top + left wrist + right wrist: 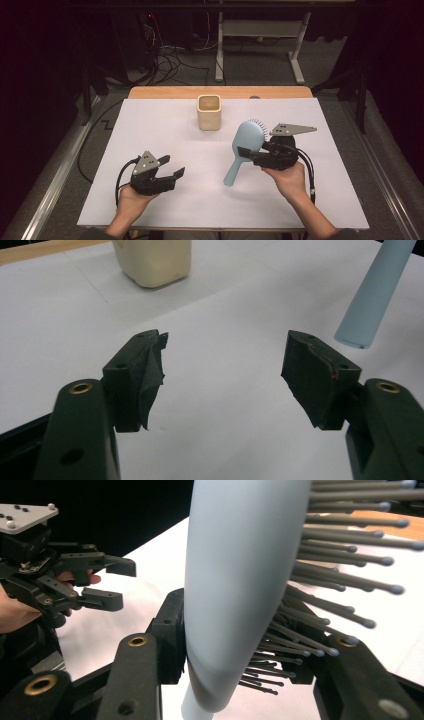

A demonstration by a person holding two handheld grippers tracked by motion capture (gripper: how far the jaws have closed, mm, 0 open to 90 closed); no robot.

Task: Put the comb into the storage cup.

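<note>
Nearest the front edge of the table (150,210), the person's left hand (131,200) held the left gripper (171,167) low over the white sheet near the front left corner. Its jaws stood wide apart with nothing between them, and the left gripper view showed only bare sheet in the gap. One pad (145,377) carried a loose, crumpled bit of black lining; the other pad (312,375) looked flat. Released and empty, this gripper seemed parked clear of the work, pointing across toward the brush handle, likely so that it could come in as a second hold or simply keep out of the way.

Farther in, toward the right side, the right hand (287,182) held the right gripper (243,152), which was clamped on the pale blue hairbrush (245,145). The jaws pinched it at the neck, where the handle widens into the head: one pad pressed on the smooth back, the other sat among the bristles (345,555). That grip probably kept the brush from swivelling. The brush stood tilted, head toward the back edge, and its handle end (352,337) pointed down at the sheet near the middle; whether the tip touched the sheet could not be told.

Beyond, near the middle of the back edge, a cream square cup (209,112) stood upright and open, well apart from both grippers, the likely place for the brush to be dropped in handle first.

No brand, label or writing could be read on anything.
</note>
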